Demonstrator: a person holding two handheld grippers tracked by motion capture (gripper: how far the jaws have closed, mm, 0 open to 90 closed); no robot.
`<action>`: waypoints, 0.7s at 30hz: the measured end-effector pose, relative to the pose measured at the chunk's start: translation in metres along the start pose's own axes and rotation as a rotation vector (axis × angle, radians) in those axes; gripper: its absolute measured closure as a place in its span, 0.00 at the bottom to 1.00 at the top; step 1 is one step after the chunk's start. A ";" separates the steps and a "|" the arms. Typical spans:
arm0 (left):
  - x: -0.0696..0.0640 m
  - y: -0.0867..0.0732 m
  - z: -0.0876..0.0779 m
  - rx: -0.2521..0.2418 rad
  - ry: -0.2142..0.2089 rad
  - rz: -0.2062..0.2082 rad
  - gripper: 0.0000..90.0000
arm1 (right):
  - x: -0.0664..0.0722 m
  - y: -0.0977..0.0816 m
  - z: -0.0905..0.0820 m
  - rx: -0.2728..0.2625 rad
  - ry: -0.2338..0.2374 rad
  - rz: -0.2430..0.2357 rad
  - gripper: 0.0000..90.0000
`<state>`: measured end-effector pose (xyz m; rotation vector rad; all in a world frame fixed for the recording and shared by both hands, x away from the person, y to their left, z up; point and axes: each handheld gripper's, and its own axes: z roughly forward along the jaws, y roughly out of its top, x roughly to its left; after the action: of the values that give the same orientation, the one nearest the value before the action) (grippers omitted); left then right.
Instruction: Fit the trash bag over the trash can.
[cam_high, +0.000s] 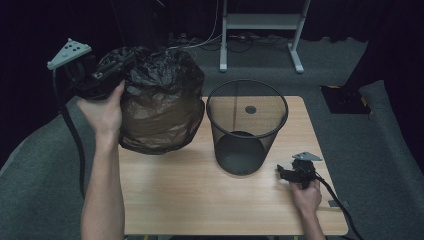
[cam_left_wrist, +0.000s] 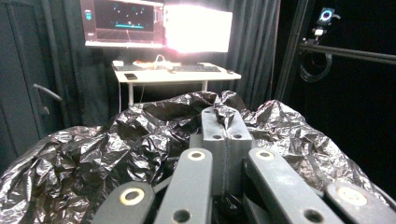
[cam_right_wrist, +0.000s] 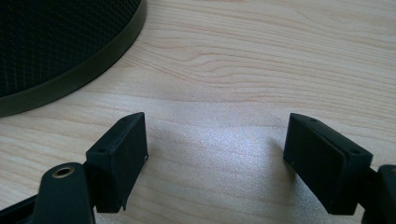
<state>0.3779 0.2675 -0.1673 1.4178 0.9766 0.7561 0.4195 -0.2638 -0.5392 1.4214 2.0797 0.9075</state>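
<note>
At the table's far left, a crinkled black bin bag, bulging and glossy, hangs with its base on the wood, its top pinched between the left gripper's pressed-together jaws. Right of it stands an empty black mesh wastebasket. The right gripper rests near right, jaws spread.

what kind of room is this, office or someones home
Most likely a lab or recording studio rather than a home: dark curtains all around, a desk with bright monitors, a mounted camera, and grey carpet under a bare wooden table.
</note>
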 end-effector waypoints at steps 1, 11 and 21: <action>0.000 0.002 -0.001 -0.003 -0.004 -0.001 1.00 | 0.000 0.000 0.000 0.000 0.000 0.000 0.24; -0.002 0.022 -0.004 -0.030 -0.048 -0.024 1.00 | 0.000 0.000 0.000 0.000 0.002 -0.003 0.24; -0.009 0.039 -0.005 -0.064 -0.085 -0.028 1.00 | 0.000 0.000 0.000 -0.001 0.005 -0.010 0.24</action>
<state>0.3740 0.2634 -0.1270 1.3669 0.8967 0.6952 0.4199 -0.2632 -0.5393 1.4077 2.0882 0.9093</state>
